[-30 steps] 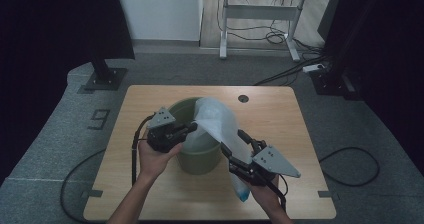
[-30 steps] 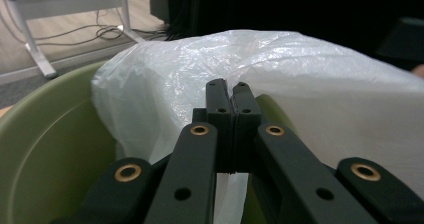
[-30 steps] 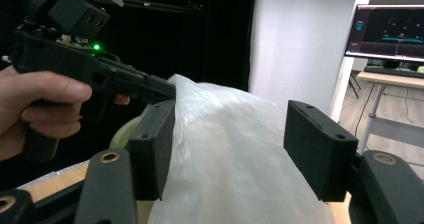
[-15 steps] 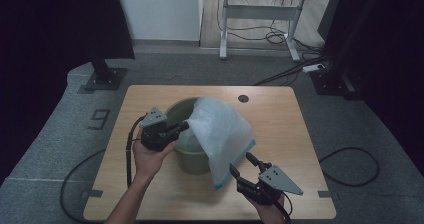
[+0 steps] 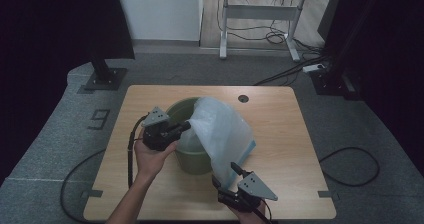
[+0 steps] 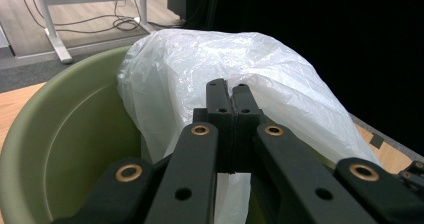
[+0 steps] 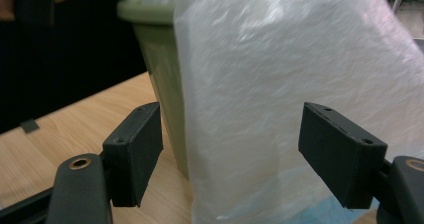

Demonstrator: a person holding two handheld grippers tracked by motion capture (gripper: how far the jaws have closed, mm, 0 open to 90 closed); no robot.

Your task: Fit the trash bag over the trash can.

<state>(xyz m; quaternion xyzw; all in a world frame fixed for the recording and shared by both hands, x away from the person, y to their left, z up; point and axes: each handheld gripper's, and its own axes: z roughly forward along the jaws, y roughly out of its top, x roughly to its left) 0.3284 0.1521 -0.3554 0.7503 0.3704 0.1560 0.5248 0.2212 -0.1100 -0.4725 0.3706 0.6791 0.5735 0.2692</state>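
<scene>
I'm pinching the bag [image 6: 200, 69] in my left gripper [image 5: 184, 126], jaws clamped over the bin [image 5: 192, 159], while my right gripper [image 5: 233, 170] is gaping wide before it, the liner draping outside, not yet seated.

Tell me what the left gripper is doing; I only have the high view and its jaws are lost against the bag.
Observer: In the left gripper view the left gripper has its jaws pressed together on a fold of the white plastic bag, just inside the green bin.
Operator: And the right one, is it gripping the bag's lower edge?
Observer: No. In the right gripper view the right gripper has its jaws spread wide, with the bag hanging between them and touching neither.
Operator: Is anything in the bin?
Observer: The left gripper view shows bare green wall on the side the bag leaves uncovered.
</scene>
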